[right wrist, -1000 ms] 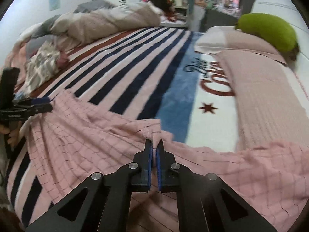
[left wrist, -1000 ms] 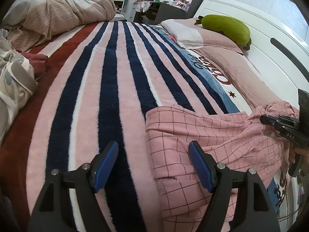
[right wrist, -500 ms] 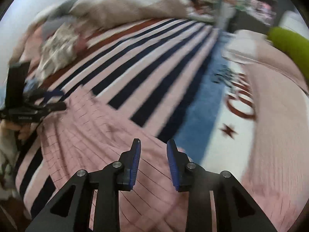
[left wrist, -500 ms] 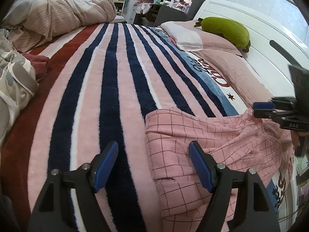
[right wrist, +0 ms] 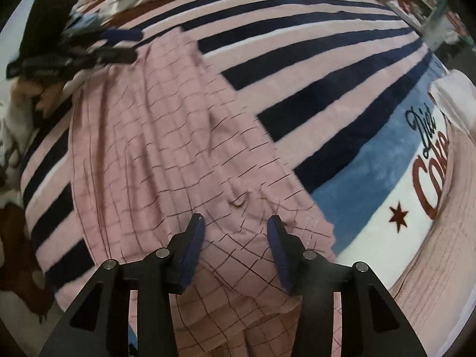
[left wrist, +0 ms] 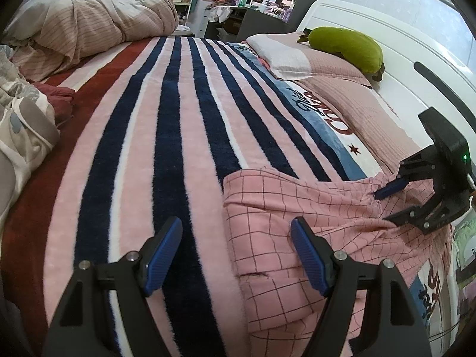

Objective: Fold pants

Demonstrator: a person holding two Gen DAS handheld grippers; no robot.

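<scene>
Pink checked cotton pants [right wrist: 166, 154] lie rumpled near the striped plush blanket's [left wrist: 166, 136] pillow-side edge, cluttered shelves beyond. The right gripper [right wrist: 236, 235] hovers over them, fingers apart, empty; the left gripper [left wrist: 236, 253] gapes wide, empty, straddling their edge.

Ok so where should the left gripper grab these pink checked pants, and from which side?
Judging by the left wrist view, take the pants at the near corner of their straight edge, coming in from the bare striped blanket side. That edge lies flat and clear, right between the open left gripper fingers.
</scene>
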